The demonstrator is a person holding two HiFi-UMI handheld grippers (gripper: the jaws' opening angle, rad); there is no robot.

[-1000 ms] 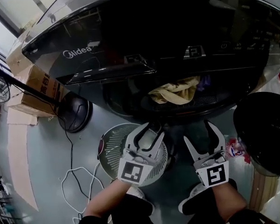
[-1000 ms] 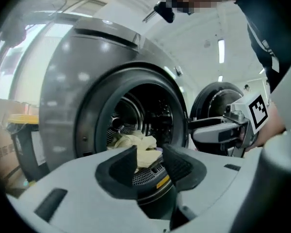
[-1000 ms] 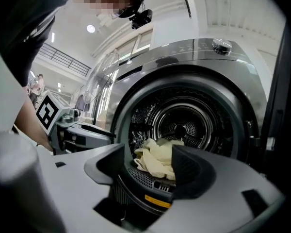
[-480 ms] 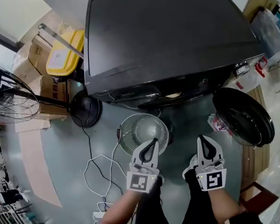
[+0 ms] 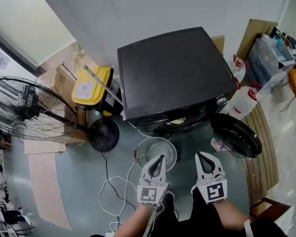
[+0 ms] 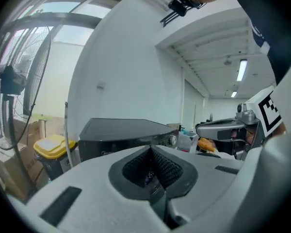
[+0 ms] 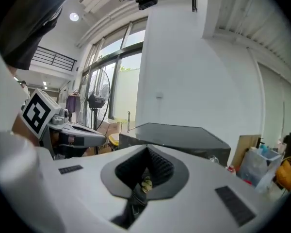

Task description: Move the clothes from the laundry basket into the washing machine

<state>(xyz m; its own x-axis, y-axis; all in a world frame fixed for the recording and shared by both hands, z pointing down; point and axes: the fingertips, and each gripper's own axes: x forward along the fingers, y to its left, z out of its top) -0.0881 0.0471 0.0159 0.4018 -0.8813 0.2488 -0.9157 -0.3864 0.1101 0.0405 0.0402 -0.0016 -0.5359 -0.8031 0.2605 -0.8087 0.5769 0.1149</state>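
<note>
The black washing machine [image 5: 172, 73] stands ahead of me with its round door [image 5: 235, 135] swung open to the right. A beige garment [image 5: 177, 121] shows in the drum opening. The white round laundry basket [image 5: 157, 152] sits on the floor in front of it, and I see no clothes in it. My left gripper [image 5: 160, 158] hovers over the basket's near rim, shut and empty. Beside it my right gripper [image 5: 201, 156] is also shut and empty. In the left gripper view the washing machine [image 6: 121, 130] lies beyond the closed jaws; in the right gripper view the washing machine [image 7: 174, 132] does too.
A large standing fan [image 5: 24, 110] and its black base [image 5: 103, 134] are at the left, with a yellow-lidded bin [image 5: 91, 88] and cardboard boxes behind. A white cable [image 5: 113, 191] loops on the floor. White jugs [image 5: 244, 100] and wooden boards [image 5: 264, 147] stand to the right.
Both grippers went from open to shut, with nothing in them. The view has risen and drawn back from the drum opening, so the whole machine now shows from above.
</note>
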